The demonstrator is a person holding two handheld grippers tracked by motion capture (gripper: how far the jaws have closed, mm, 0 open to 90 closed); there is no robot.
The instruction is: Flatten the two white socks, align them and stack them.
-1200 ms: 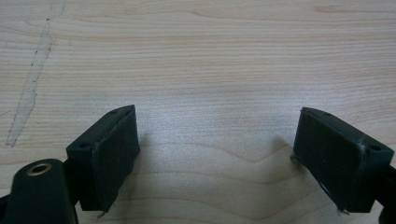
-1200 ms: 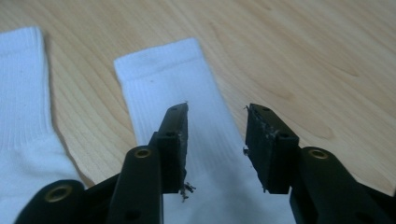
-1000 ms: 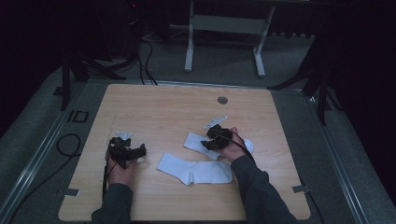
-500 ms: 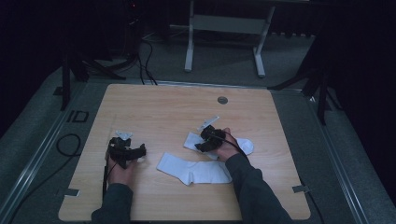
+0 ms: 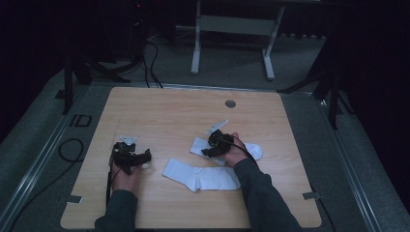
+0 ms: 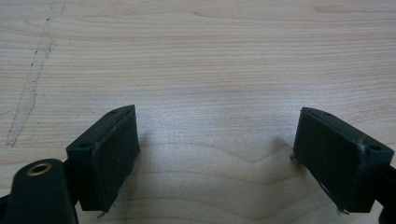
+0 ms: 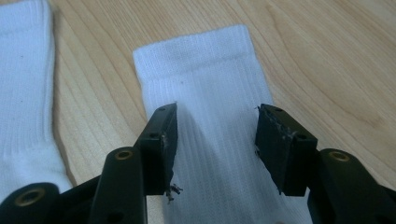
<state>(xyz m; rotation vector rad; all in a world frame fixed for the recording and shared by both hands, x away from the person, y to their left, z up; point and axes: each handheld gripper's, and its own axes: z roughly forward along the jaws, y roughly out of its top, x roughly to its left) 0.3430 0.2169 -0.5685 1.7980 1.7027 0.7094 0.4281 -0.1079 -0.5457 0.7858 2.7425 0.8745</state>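
Note:
Two white socks lie on the wooden table (image 5: 169, 116). The near sock (image 5: 200, 176) lies flat across the front middle. The far sock (image 5: 252, 151) lies behind it, partly under my right hand. My right gripper (image 5: 207, 151) hovers low over the far sock's leg (image 7: 205, 79). Its jaws have just been opening and stand apart, with the ribbed fabric lying between them and the pads not pressing on it. The near sock (image 7: 23, 93) shows at the left edge there. My left gripper (image 5: 144, 156) rests at the front left, open over bare wood (image 6: 196, 56).
A round grommet (image 5: 230, 103) sits in the table near its far edge. A cable (image 5: 70, 150) loops on the floor at the left, and a white frame (image 5: 232, 29) stands beyond the table. Bare wood lies between the socks and the far edge.
My right gripper has edged slightly left along the far sock. The left hand and both socks have stayed where they were.

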